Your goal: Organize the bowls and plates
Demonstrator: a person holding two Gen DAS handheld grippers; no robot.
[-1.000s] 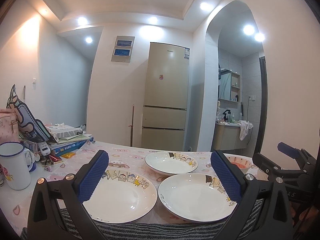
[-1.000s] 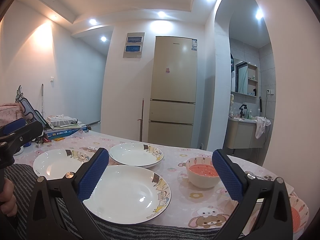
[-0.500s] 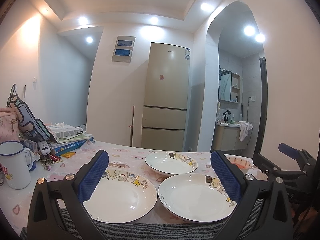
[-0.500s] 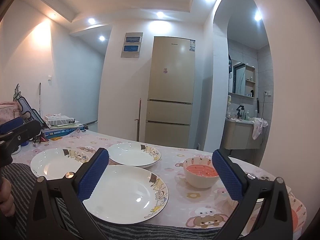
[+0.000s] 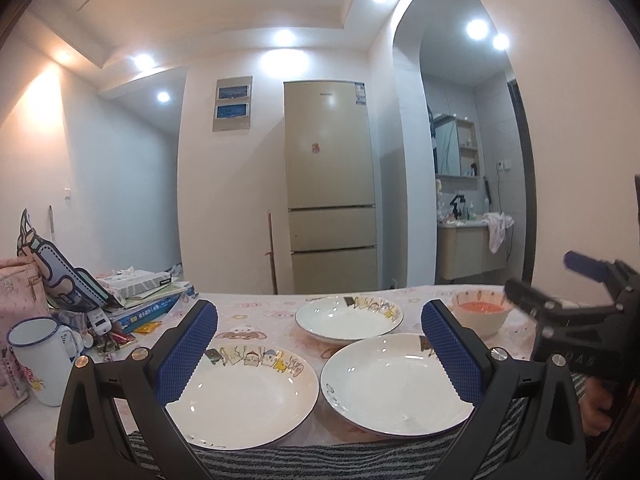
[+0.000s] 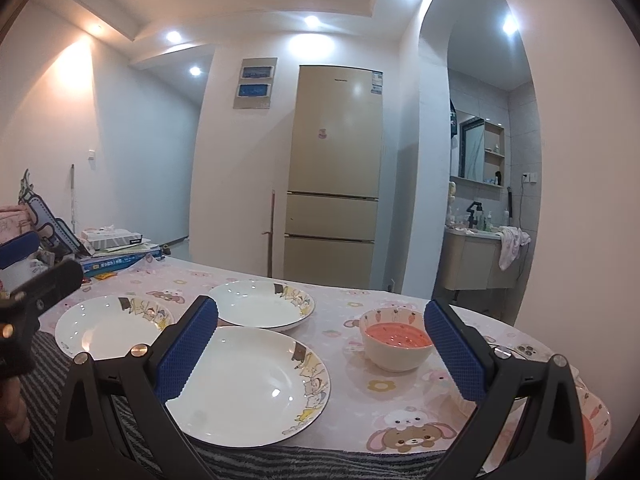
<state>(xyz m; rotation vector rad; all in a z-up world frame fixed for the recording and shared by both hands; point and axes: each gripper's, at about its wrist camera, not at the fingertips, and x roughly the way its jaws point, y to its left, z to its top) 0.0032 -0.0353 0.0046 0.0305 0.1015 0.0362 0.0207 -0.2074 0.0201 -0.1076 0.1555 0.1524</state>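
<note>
Three white plates with cartoon rims lie on the pink patterned table (image 5: 256, 312). In the left wrist view they are a near left plate (image 5: 244, 396), a near right plate (image 5: 396, 384) and a far plate (image 5: 348, 316). A small bowl (image 6: 396, 344) with a pink inside stands right of them, and part of a second bowl (image 6: 592, 420) shows behind the right finger. My left gripper (image 5: 318, 312) is open above the near plates, holding nothing. My right gripper (image 6: 320, 314) is open over the near plate (image 6: 256, 384), holding nothing.
A white enamel mug (image 5: 38, 360), stacked books (image 5: 148, 300) and a pink bag (image 5: 18, 292) crowd the table's left end. A phone (image 6: 528, 350) lies past the bowl. Grey striped fabric (image 6: 280, 460) runs along the near edge. A fridge (image 5: 330, 184) stands beyond the table.
Both views have shifted only slightly. In the left wrist view the right gripper has drifted a little up and to the right. Both grippers stay open and the dishes have not moved.
</note>
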